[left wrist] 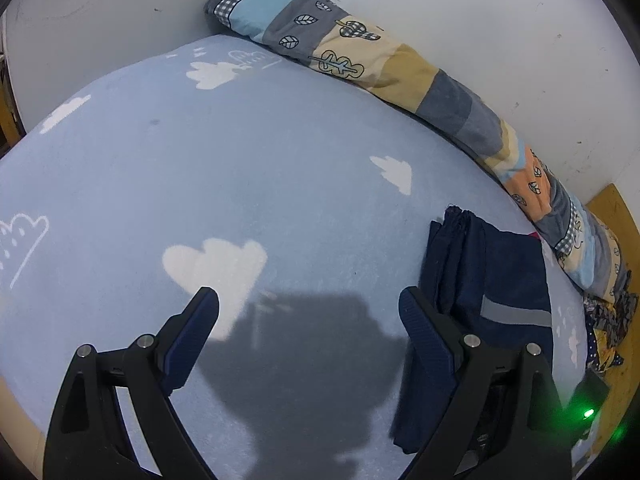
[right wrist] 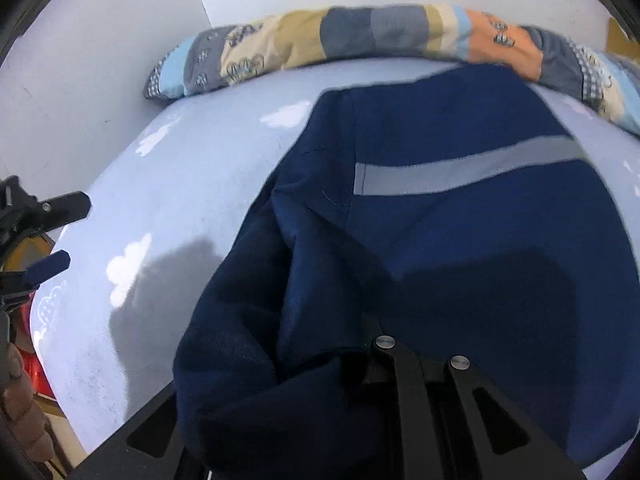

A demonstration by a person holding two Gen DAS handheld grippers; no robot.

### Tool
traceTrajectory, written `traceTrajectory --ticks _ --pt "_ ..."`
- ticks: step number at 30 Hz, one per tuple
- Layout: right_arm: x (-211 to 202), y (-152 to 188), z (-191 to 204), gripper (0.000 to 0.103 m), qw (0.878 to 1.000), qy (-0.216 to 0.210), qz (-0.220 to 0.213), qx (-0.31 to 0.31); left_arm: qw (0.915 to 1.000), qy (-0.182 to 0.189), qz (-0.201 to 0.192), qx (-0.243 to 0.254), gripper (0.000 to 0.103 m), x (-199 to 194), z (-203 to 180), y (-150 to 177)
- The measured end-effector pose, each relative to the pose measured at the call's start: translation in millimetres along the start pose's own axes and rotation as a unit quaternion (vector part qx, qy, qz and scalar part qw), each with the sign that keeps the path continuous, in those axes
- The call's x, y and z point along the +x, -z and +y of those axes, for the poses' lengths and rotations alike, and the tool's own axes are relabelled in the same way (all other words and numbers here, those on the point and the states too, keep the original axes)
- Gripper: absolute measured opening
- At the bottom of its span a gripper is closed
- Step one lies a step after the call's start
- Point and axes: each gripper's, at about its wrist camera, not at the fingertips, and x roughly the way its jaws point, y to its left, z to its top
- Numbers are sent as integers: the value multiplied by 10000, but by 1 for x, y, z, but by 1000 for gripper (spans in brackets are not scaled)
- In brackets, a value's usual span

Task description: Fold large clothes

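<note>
A navy garment (right wrist: 440, 220) with a grey stripe (right wrist: 460, 172) lies partly folded on the light blue cloud-print bed sheet (right wrist: 180, 184). My right gripper (right wrist: 320, 312) is shut on a bunched fold of its near edge; the cloth hides the fingertips. In the left wrist view the same navy garment (left wrist: 492, 272) lies to the right, just behind the right finger (left wrist: 420, 320). My left gripper (left wrist: 308, 300) hangs open over bare sheet with nothing between its fingers. It also shows at the left edge of the right wrist view, where the left gripper (right wrist: 60, 232) is open.
A rolled patchwork quilt (left wrist: 400, 72) runs along the far side of the bed against the white wall (left wrist: 480, 8). A heap of patterned cloth (left wrist: 608, 320) sits at the bed's right end. A hand (right wrist: 16, 380) shows at lower left, with something red (right wrist: 36, 372) beside it.
</note>
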Motion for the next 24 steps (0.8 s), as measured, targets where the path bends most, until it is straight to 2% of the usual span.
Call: traceTrajectory --ticks 3,4,5,7,9,10,11,13,14,16,20,22,23,24 --pt "-25 -13 -14 14 9956 -575 -329 669 10000 -23 -34 9 92 0 -2 -1" --pt "-41 -20 -14 14 9926 -748 -579 760 10000 4 -16 -5 92 1 -3 -1" --pt "-49 -24 -9 14 9927 -729 -669 689 10000 10 -3 -8 92 3 -3 -1" --pt "-49 -25 2 14 9953 -649 -572 444 10000 -21 31 49 92 6 -6 -1" --pt "-21 -10 17 15 9988 -484 -5 -4 10000 -26 44 59 92 7 -8 0" --pt "-4 0 24 18 9988 -260 277 -322 10000 -22 46 70 92 7 -10 0" --pt "8 7 31 22 9975 -58 385 -596 9999 -13 56 88 92 7 -11 1" --pt "10 17 44 24 9926 235 166 -1177 9999 -6 68 147 92 7 -13 2" --pt "6 19 51 33 9902 301 110 -1356 9998 -11 61 192 92 7 -14 2" --pt "-4 17 57 53 9899 -53 359 -1371 9997 -25 57 249 92 8 -15 1" --pt "-47 22 64 53 9826 -633 372 -1704 9997 107 107 178 92 9 -15 1" --pt "-71 21 51 53 9825 -1039 212 -1532 9995 196 85 242 92 7 -18 1" --pt "-85 17 36 48 9821 -1368 140 -1285 9991 290 72 315 92 5 -21 2" --pt "-97 14 23 48 9820 -1534 70 -1096 9988 332 60 365 92 4 -23 3"
